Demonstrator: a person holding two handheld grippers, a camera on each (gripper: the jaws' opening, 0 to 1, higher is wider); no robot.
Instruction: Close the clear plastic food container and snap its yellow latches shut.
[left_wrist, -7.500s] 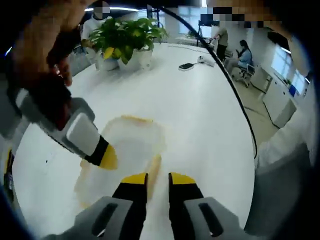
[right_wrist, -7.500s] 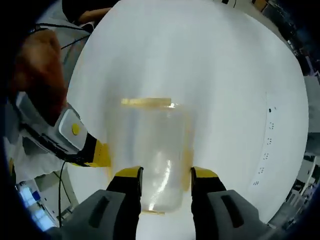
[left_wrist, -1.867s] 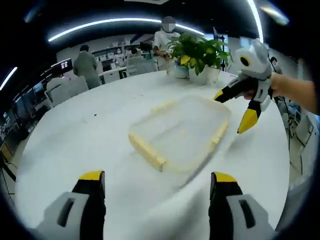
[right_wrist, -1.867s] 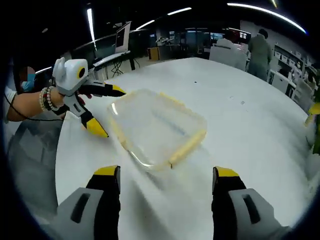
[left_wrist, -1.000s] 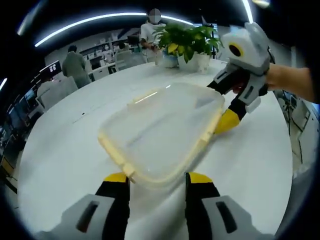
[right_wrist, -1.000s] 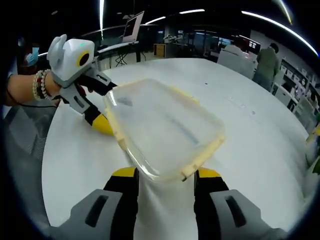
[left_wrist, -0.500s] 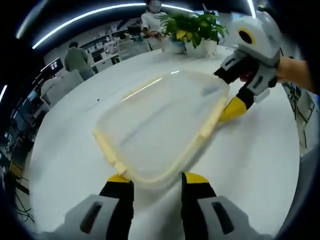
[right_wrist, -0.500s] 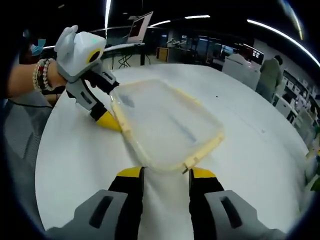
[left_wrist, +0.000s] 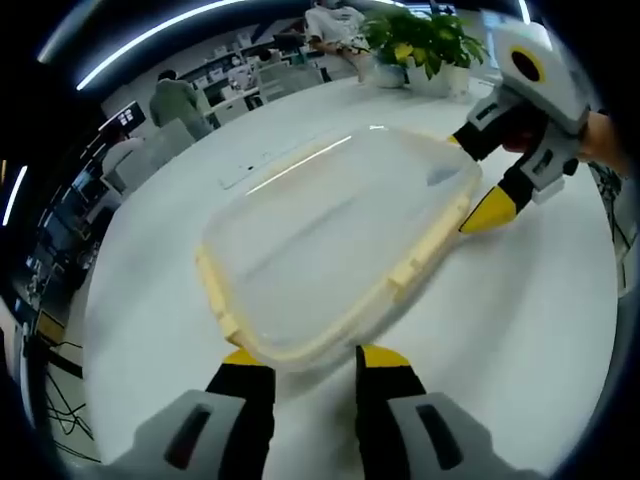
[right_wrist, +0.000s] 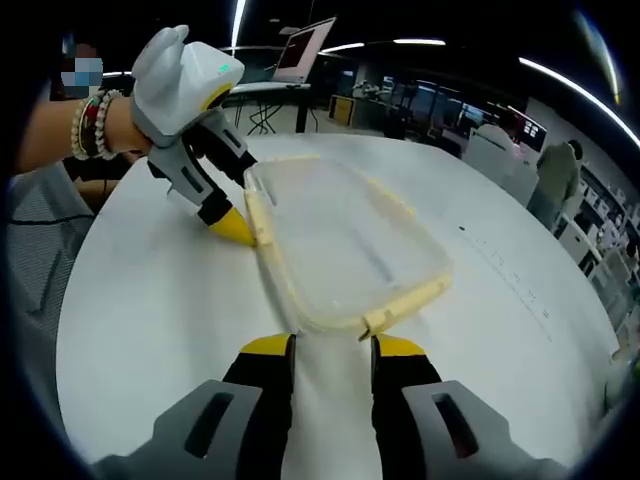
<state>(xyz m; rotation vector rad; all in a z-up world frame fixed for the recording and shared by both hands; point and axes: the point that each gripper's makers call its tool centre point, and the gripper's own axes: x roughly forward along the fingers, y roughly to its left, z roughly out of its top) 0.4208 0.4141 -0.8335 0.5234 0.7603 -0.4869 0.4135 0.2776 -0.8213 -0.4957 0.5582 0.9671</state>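
The clear plastic container (left_wrist: 340, 225) with pale yellow latches lies across the white table (left_wrist: 540, 330), its lid on top. My left gripper (left_wrist: 312, 358) is shut on the container's near end, one jaw on each side of the rim. In the left gripper view the right gripper (left_wrist: 478, 175) clamps the far corner, one yellow tip below the rim. In the right gripper view the container (right_wrist: 340, 235) runs away from my right gripper (right_wrist: 333, 346), shut on its near end beside a latch (right_wrist: 405, 298). The left gripper (right_wrist: 232, 190) clamps the far end.
A potted plant (left_wrist: 425, 40) stands at the table's far edge, with people and desks behind. A hand with bead bracelets (right_wrist: 90, 125) holds the left gripper. Bare table (right_wrist: 150, 330) lies on both sides of the container.
Both grippers, wide open and apart from the container 1.9 s ago, have closed on its two ends. Since half a second ago the jaws have narrowed slightly and the cameras look down more steeply.
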